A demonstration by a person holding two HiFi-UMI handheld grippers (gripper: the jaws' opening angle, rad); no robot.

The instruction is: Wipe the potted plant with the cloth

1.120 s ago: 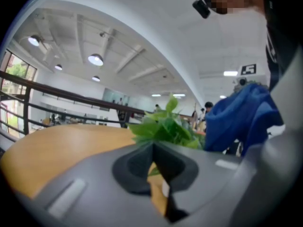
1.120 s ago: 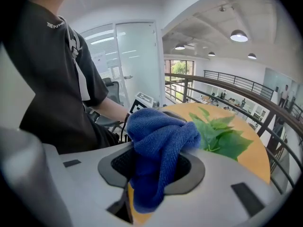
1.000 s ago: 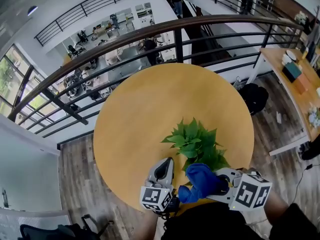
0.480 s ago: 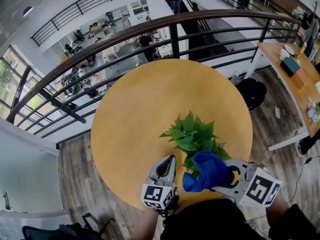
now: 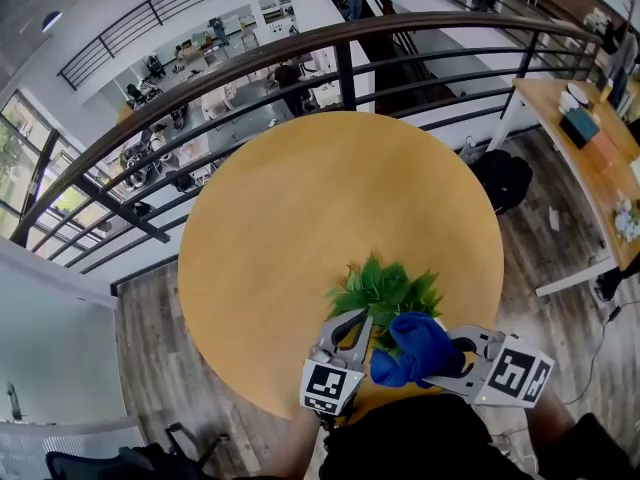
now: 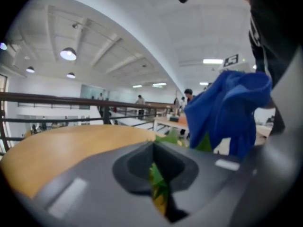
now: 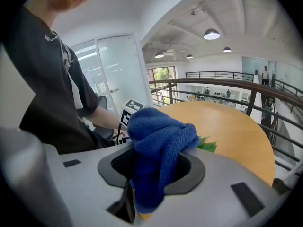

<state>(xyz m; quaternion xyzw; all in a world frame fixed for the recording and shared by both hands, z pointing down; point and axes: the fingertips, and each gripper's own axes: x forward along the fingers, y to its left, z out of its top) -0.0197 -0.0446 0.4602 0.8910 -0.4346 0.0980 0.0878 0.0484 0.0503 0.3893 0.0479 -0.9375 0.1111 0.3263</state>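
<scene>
Blue cloth [image 5: 408, 346], bunched and clamped in the right gripper [image 5: 440, 353], hovers at the near side of the plant [image 5: 385, 290] by the table [image 5: 300, 208] near edge, prob. ready to wipe, w/ left gripper [image 5: 357, 320] pinched shut on a leaf [image 6: 159, 189], apparently to steady it.

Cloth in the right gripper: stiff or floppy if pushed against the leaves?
Likely floppy: the cloth bunches and droops between the jaws of the right gripper. Probably light and grippy, given its looped weave. The thin leaves would likely bend under it.
</scene>
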